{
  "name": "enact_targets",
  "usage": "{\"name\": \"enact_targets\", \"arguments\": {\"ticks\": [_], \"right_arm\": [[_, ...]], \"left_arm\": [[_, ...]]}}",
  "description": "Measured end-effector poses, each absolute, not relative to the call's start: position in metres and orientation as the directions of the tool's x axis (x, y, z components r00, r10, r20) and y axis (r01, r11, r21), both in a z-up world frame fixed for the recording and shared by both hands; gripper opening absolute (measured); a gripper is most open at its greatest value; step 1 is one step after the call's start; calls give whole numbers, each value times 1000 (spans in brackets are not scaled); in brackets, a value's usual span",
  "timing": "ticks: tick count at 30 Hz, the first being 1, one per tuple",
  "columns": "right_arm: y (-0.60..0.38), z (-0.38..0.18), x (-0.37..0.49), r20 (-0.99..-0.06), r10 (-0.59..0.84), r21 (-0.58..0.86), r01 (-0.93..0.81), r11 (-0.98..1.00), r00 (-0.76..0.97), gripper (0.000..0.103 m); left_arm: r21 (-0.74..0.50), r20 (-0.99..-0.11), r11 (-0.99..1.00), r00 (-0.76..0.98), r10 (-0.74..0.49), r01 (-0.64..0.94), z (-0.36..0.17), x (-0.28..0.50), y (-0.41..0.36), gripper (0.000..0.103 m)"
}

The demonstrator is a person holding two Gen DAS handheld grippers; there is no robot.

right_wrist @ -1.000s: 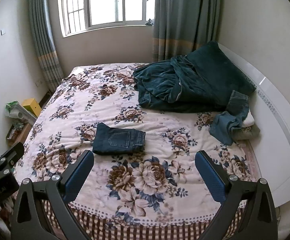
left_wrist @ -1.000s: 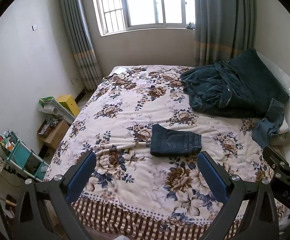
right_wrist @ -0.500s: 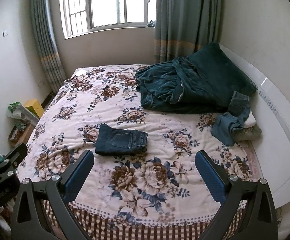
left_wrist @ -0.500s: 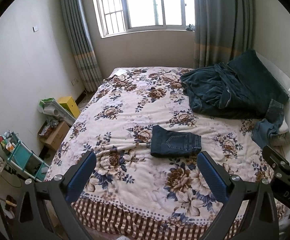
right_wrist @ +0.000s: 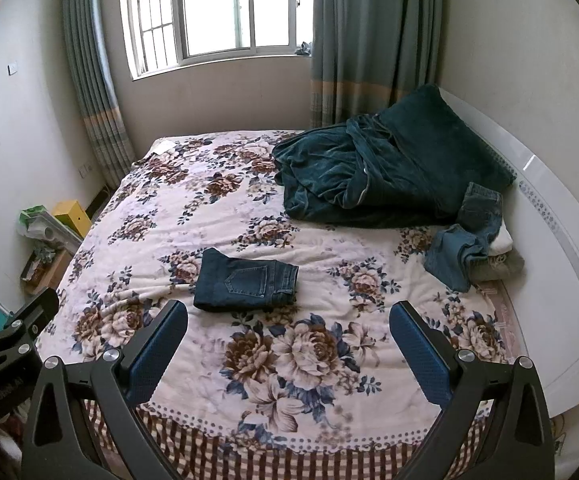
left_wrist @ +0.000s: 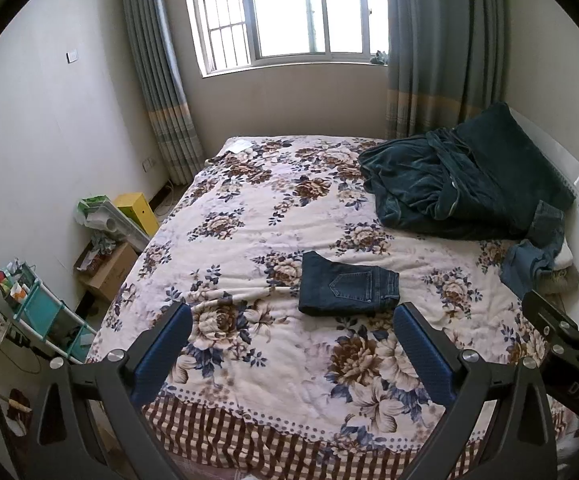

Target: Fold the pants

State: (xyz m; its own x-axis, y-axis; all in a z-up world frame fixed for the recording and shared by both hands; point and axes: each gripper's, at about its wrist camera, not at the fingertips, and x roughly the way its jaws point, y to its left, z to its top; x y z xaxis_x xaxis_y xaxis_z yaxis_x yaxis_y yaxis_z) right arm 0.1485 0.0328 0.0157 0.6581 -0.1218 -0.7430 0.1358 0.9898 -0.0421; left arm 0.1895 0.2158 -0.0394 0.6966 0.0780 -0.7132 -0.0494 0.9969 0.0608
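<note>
Since the jeans (left_wrist: pixel 348 290) lie folded on the bed (left_wrist: pixel 249 216), I hold both grippers' fingers (left_wrist: pixel 161 354) (right_wrist: pixel 417 356) wide, empty, well clear.

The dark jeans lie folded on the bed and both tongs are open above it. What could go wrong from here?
1. The folded jeans rest on a soft, wrinkled floral blanket; pushing it may loosen the fold.
2. Lighter jeans lie crumpled beside the green blanket; the right tongs might catch both together.

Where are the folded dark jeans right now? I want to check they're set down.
The folded dark jeans lie flat on the floral bedspread near the bed's foot, centre in both views, nearer than the teal blanket, untouched by either tool.
</note>
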Motion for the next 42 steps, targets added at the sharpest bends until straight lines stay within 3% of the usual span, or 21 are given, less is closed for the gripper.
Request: {"name": "enact_targets", "arguments": {"ticks": [42], "right_arm": [[38, 16, 144, -745, -115, -31, 138, 990, 657, 103]], "left_arm": [[45, -717, 999, 695, 52, -29, -39, 177, 207, 103]]}}
